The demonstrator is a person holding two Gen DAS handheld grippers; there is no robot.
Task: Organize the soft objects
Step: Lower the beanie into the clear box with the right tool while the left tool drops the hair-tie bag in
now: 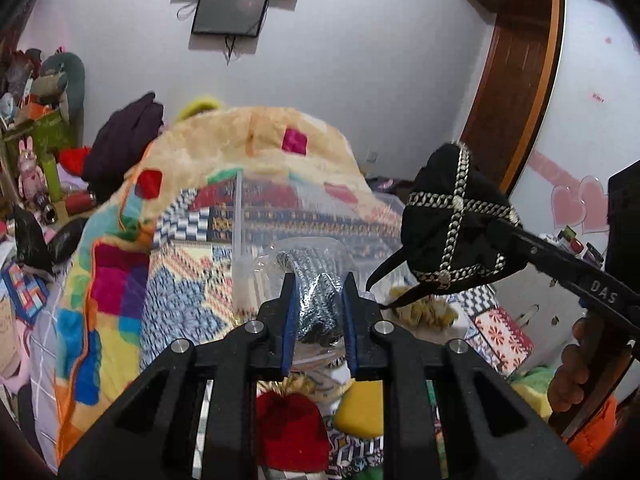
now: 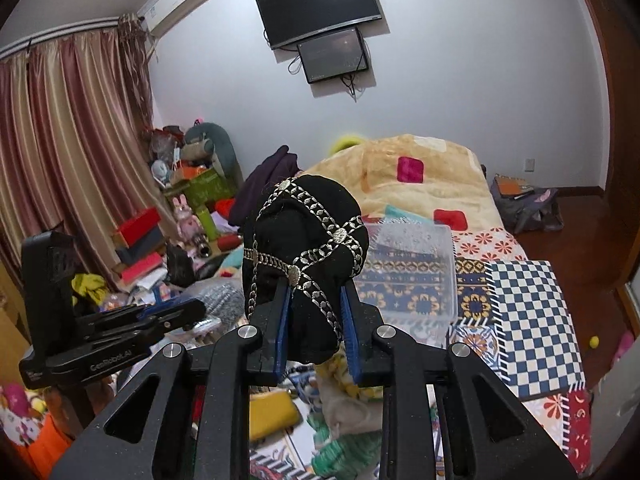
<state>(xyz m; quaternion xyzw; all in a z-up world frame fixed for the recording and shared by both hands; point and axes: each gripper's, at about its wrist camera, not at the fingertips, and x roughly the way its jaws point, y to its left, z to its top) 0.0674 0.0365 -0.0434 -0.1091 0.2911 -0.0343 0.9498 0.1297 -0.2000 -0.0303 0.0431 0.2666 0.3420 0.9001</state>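
My right gripper (image 2: 316, 300) is shut on a black cap with silver trim (image 2: 304, 240) and holds it in the air above the bed; the cap also shows in the left wrist view (image 1: 452, 220). My left gripper (image 1: 319, 284) is shut on a grey-and-white knitted item in a clear plastic bag (image 1: 316, 300); it also shows in the right wrist view (image 2: 168, 312). A clear plastic box (image 2: 412, 264) sits on the bed beyond both. A red knit hat (image 1: 292, 428) and a yellow soft piece (image 1: 360, 408) lie below my left gripper.
A plush blanket with coloured squares (image 2: 420, 168) is heaped on the bed behind the box. A checkered book (image 2: 532, 312) lies at the right. Cluttered boxes and toys (image 2: 180, 200) stand at the left by the curtain. Screens (image 2: 320, 4) hang on the wall.
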